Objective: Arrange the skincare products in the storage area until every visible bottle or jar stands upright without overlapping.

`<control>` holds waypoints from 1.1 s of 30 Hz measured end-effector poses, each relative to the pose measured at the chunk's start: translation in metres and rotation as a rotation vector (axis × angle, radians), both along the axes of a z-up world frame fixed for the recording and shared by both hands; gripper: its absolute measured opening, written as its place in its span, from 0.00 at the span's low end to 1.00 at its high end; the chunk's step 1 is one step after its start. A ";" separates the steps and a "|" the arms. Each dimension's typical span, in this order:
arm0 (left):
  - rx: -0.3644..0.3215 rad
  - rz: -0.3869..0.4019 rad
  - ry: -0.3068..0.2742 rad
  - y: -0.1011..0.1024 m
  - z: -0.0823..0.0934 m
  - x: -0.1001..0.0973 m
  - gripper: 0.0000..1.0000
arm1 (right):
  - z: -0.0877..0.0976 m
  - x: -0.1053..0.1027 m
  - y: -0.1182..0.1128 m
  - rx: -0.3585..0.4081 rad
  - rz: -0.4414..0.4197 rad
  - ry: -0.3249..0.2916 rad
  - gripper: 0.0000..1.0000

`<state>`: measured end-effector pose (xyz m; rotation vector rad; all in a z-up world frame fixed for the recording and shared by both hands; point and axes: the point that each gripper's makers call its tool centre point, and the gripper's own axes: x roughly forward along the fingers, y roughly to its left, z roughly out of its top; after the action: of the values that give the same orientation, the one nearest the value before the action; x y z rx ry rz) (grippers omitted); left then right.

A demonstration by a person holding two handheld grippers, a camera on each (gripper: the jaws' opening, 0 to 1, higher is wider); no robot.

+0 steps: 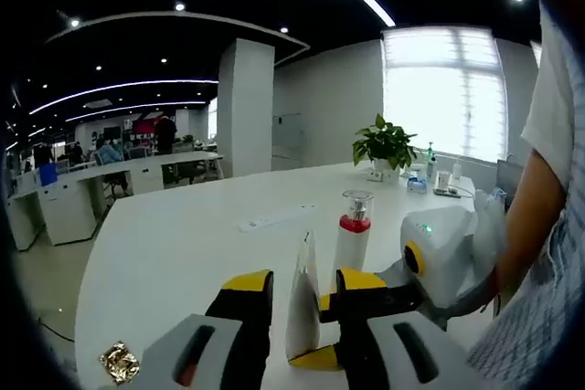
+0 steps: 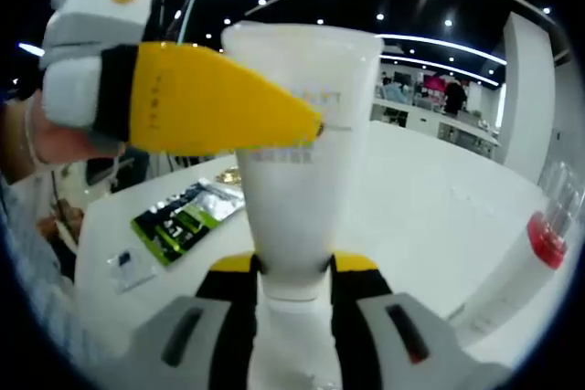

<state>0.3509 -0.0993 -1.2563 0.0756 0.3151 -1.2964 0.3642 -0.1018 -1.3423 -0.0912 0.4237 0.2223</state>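
A white squeeze tube [image 2: 292,180] stands with its cap end down, and my right gripper [image 2: 294,267] is shut on its lower part. In the left gripper view the same tube [image 1: 302,303] appears edge-on between the yellow-tipped jaws of my left gripper [image 1: 303,282], which stand open on either side of it with a gap. One yellow left finger [image 2: 210,98] crosses the tube's upper part. The right gripper [image 1: 320,331] reaches in from the right. A white bottle [image 1: 352,230] with a red band and clear cap stands upright just beyond, also at the right edge [image 2: 530,258].
All this is on a long white table [image 1: 183,244]. On it lie a green-and-black sachet [image 2: 183,216], a small packet [image 2: 128,267], a gold foil scrap [image 1: 119,363] and a power strip [image 1: 274,218]. A potted plant [image 1: 384,143] stands far off. A person's arm [image 1: 535,216] is at the right.
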 end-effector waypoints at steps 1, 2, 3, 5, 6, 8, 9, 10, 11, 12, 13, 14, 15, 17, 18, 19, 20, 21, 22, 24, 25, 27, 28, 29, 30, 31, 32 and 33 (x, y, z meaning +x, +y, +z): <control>-0.007 0.006 0.011 0.001 0.000 0.000 0.27 | 0.000 0.000 0.000 -0.003 0.003 0.000 0.28; -0.021 0.021 0.031 0.007 -0.001 0.002 0.28 | 0.000 0.000 0.000 -0.005 0.005 -0.001 0.28; -0.024 0.029 0.036 0.010 -0.001 0.003 0.28 | 0.000 0.000 0.000 -0.007 0.005 -0.001 0.28; -0.027 0.048 0.037 0.021 -0.005 0.006 0.28 | 0.000 0.001 0.000 -0.013 0.006 -0.004 0.29; -0.025 0.052 0.038 0.023 -0.006 0.007 0.29 | 0.000 0.001 0.000 -0.016 0.008 -0.005 0.29; -0.029 0.067 0.058 0.035 -0.008 0.009 0.29 | 0.000 0.002 0.000 -0.021 0.010 -0.006 0.29; -0.033 0.069 0.060 0.037 -0.008 0.009 0.29 | 0.000 0.002 0.000 -0.022 0.010 -0.006 0.29; -0.043 0.079 0.069 0.042 -0.007 0.009 0.29 | 0.000 0.003 0.000 -0.023 0.010 -0.006 0.29; -0.049 0.085 0.068 0.046 -0.007 0.009 0.30 | 0.000 0.003 0.000 -0.024 0.011 -0.006 0.29; -0.055 0.091 0.066 0.051 -0.007 0.009 0.30 | -0.001 0.003 0.000 -0.024 0.009 -0.006 0.29; -0.054 0.092 0.064 0.053 -0.008 0.009 0.30 | -0.001 0.004 0.000 -0.025 0.007 -0.005 0.29; -0.054 0.093 0.062 0.055 -0.009 0.008 0.30 | -0.001 0.004 0.000 -0.025 0.005 -0.005 0.29; -0.053 0.093 0.061 0.056 -0.010 0.008 0.30 | -0.001 0.004 0.000 -0.025 0.003 -0.005 0.29; -0.063 0.103 0.113 0.062 -0.017 0.006 0.30 | -0.002 0.005 -0.001 -0.030 0.004 -0.007 0.29; -0.069 0.105 0.126 0.063 -0.019 0.006 0.30 | -0.002 0.006 -0.001 -0.030 0.005 -0.009 0.29; -0.067 0.107 0.128 0.064 -0.020 0.005 0.30 | -0.002 0.006 -0.001 -0.028 0.004 -0.011 0.29; -0.062 0.109 0.128 0.065 -0.022 0.005 0.30 | -0.002 0.006 -0.001 -0.028 0.004 -0.011 0.29; -0.058 0.112 0.128 0.067 -0.023 0.004 0.30 | -0.003 0.006 -0.001 -0.032 -0.001 -0.007 0.29; -0.059 0.115 0.129 0.068 -0.024 0.004 0.30 | -0.003 0.006 -0.001 -0.032 -0.004 -0.006 0.29; -0.064 0.123 0.138 0.072 -0.025 0.004 0.30 | -0.003 0.006 -0.001 -0.035 -0.011 -0.004 0.29; -0.065 0.126 0.141 0.073 -0.025 0.004 0.30 | -0.003 0.006 -0.001 -0.037 -0.013 -0.004 0.29; -0.060 0.147 0.152 0.079 -0.029 0.006 0.29 | -0.003 0.006 -0.002 -0.043 -0.023 -0.005 0.29; -0.058 0.155 0.155 0.082 -0.030 0.007 0.29 | -0.003 0.007 -0.002 -0.045 -0.027 -0.006 0.29; -0.056 0.163 0.157 0.084 -0.031 0.008 0.29 | -0.003 0.007 -0.004 -0.053 -0.041 -0.006 0.29; -0.055 0.166 0.159 0.085 -0.032 0.008 0.29 | -0.003 0.008 -0.005 -0.054 -0.049 -0.006 0.29; -0.053 0.178 0.162 0.088 -0.034 0.009 0.29 | -0.003 0.008 -0.007 -0.055 -0.058 -0.007 0.29; -0.050 0.189 0.166 0.092 -0.035 0.010 0.29 | -0.003 0.009 -0.010 -0.057 -0.075 -0.010 0.29; -0.044 0.197 0.167 0.094 -0.037 0.011 0.29 | -0.004 0.010 -0.011 -0.059 -0.082 -0.010 0.29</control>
<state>0.3620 -0.0052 -1.2932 -0.0990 0.4258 -1.1153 0.3739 -0.1127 -1.3460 -0.1326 0.4228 0.1290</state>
